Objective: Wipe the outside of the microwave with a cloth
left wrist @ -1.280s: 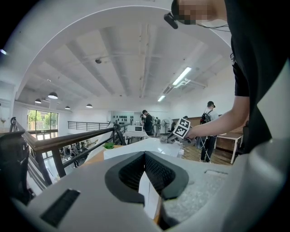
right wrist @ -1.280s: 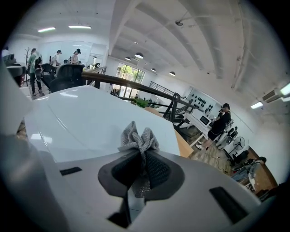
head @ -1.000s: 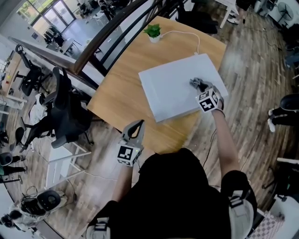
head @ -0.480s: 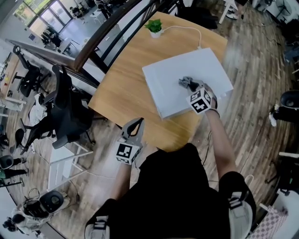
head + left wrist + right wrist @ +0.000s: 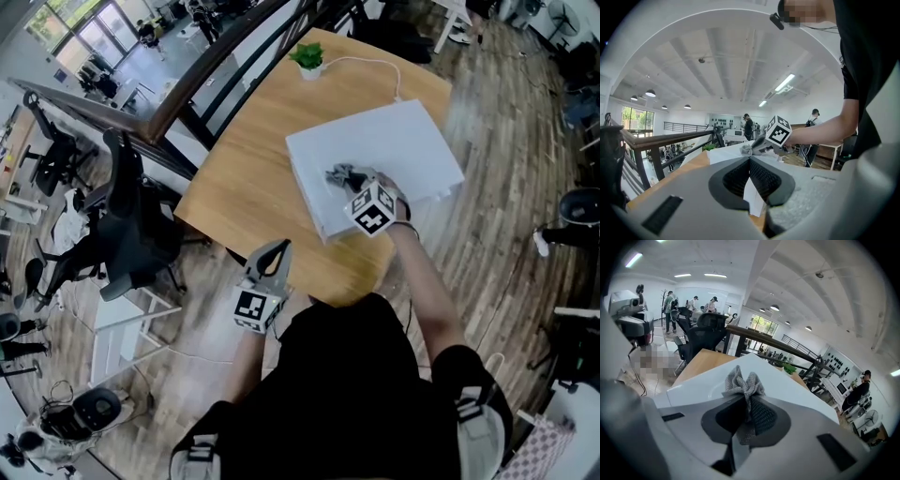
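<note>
The white microwave point(image 5: 394, 150) stands on a round wooden table point(image 5: 244, 178). My right gripper point(image 5: 341, 177) is shut on a crumpled grey cloth point(image 5: 337, 174) and presses it on the microwave's top near its front left corner. In the right gripper view the cloth point(image 5: 742, 382) bunches out of the shut jaws over the white top point(image 5: 792, 387). My left gripper point(image 5: 275, 253) hangs shut and empty off the table's near edge, away from the microwave. The left gripper view shows its shut jaws point(image 5: 750, 160), with the right gripper's marker cube point(image 5: 778, 131) beyond them.
A small potted plant point(image 5: 307, 62) and a white cable point(image 5: 375, 67) lie at the table's far side. A dark railing point(image 5: 202, 80) runs along the left. A black office chair point(image 5: 131, 220) stands left of the table. People stand far off point(image 5: 670, 303).
My right gripper has slid the cloth leftward across the microwave's top, from its right part toward the front left corner. The left gripper has stayed put.
</note>
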### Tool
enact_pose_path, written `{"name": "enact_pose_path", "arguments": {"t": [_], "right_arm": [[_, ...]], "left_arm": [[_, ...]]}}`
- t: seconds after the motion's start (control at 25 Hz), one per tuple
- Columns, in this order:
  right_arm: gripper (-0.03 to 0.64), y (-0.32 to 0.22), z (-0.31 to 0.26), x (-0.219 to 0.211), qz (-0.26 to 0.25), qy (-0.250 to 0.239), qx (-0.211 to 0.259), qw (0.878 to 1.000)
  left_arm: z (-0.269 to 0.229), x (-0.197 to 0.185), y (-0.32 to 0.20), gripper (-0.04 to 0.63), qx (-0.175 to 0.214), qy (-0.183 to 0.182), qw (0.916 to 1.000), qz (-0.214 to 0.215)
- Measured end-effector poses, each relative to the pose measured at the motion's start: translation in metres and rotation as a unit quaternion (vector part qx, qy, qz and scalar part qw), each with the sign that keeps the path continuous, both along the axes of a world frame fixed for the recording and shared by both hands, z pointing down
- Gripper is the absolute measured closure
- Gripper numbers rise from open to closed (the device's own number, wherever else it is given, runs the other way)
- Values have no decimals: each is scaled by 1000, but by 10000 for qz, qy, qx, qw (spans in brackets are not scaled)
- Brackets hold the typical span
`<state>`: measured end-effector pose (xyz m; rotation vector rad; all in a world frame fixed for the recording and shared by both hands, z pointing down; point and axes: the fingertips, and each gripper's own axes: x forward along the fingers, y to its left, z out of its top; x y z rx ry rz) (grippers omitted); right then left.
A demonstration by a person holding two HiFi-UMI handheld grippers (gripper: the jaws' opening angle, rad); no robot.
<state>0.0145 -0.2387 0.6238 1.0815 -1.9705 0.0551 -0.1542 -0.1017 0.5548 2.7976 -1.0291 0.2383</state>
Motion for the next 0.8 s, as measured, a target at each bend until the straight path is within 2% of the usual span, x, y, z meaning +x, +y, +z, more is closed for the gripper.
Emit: {"name": "enact_pose_path", "arguments": {"t": [0.28, 0.44, 0.6, 0.8], "right_arm": [[590, 0, 1, -46, -338, -137, -31, 9993], [589, -4, 2, -59, -381, -301, -96, 9988], [588, -1, 3, -68, -443, -420, -92, 9981], [588, -7, 7, -79, -457, -732, -350, 9957]], "left_arm": [[1, -17, -7, 595, 0, -49, 9997, -233], [-4, -12, -6, 595, 61, -88, 9998, -153], [-4, -7, -6, 595, 169, 43, 9998, -97], [8, -4, -2, 595, -45, -55, 10000, 59]]}}
